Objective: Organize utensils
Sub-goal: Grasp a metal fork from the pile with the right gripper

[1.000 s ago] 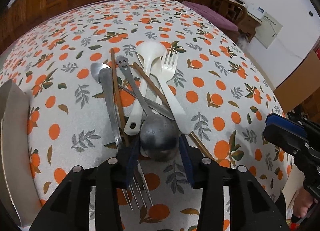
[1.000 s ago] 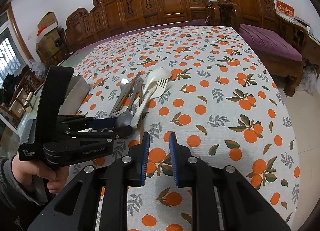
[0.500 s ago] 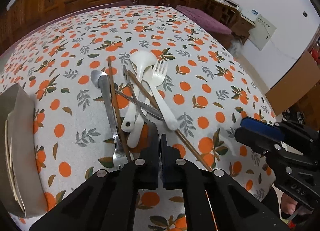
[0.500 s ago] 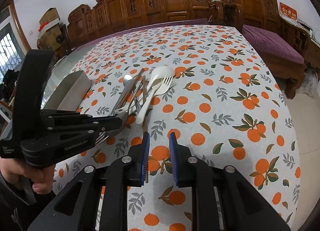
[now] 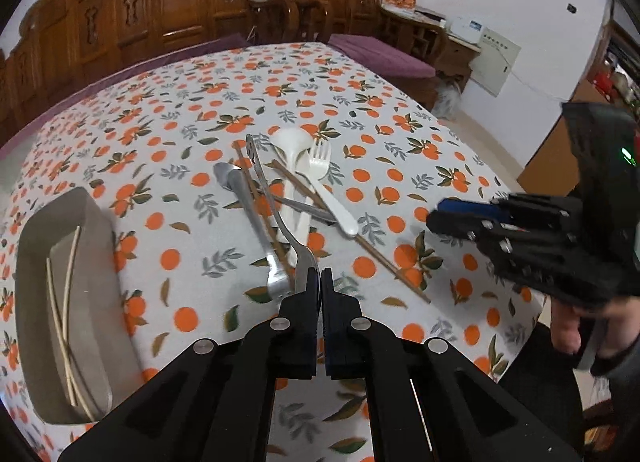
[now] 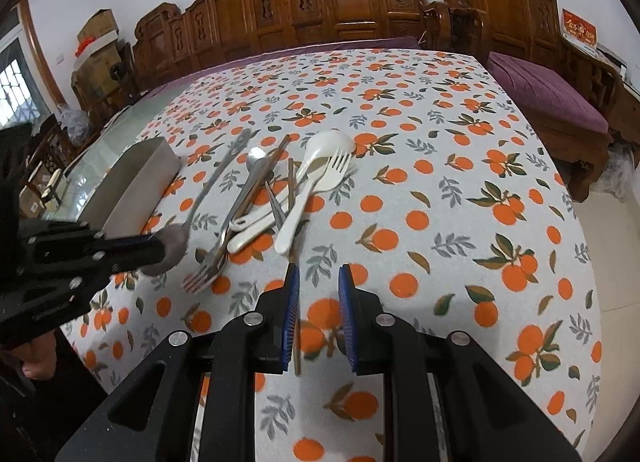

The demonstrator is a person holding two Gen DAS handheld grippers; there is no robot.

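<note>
Your left gripper is matte black plastic with round silver screw heads along its angular linkage arms. Your right gripper matches it, with ribbed blue pads lining the jaws. A green light glows on its body, and a dark sleeve covers your right wrist.

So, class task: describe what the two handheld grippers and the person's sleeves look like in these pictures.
Both grippers are black, angular plastic linkages with silver pivot bolts. The right gripper has ribbed blue pads on its fingers, and its boxy black body shows a small green light. The left gripper carries pale lettering on its side, too blurred to read. A dark grey sleeve covers the right wrist.
</note>
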